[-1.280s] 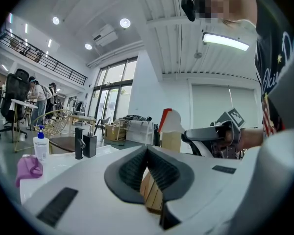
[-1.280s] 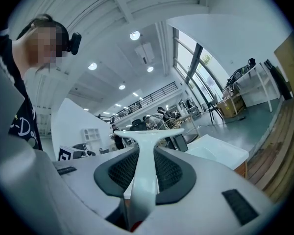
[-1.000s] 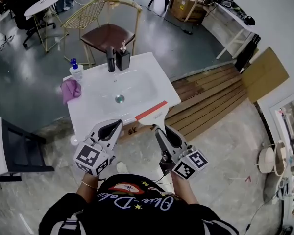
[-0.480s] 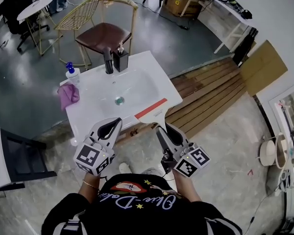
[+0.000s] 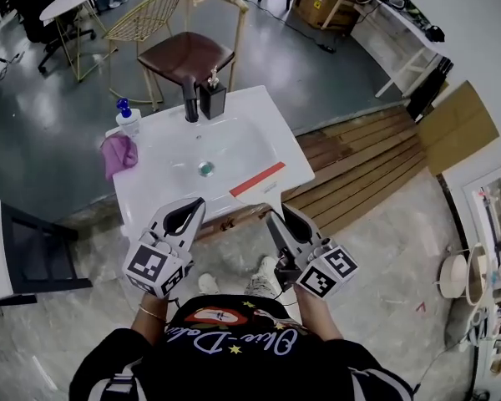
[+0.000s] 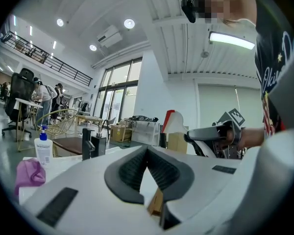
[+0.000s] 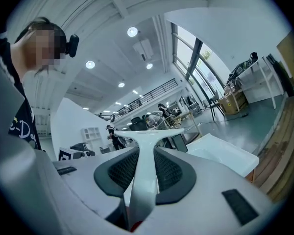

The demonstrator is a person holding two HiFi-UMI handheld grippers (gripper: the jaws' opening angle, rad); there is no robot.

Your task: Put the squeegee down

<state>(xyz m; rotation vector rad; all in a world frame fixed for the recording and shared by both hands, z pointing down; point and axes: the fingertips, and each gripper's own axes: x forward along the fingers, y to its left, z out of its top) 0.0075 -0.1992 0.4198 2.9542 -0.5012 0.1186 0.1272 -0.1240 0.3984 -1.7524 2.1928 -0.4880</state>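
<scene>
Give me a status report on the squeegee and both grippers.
Left gripper shut, empty. Right gripper shut on squeegee handle; red blade over sink front edge. Cloth and soap bottle off left, not in the way.

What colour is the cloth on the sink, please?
Pinkish purple; the cloth shows best in the head view.

A white counter (image 5: pixel 148 195) with a sunken basin (image 5: pixel 234 149) stands on the grey floor (image 5: pixel 50 140), just ahead of both pairs of jaws. At its far edge, beyond the jaws, a black tap (image 5: pixel 189 98) and a black soap dispenser (image 5: pixel 211 99) stand side by side. Ahead and left of the left gripper's (image 5: pixel 198 204) jaws, a clear pump bottle (image 5: pixel 129 120) stands just beside a crumpled purple cloth (image 5: pixel 118 154).
</scene>
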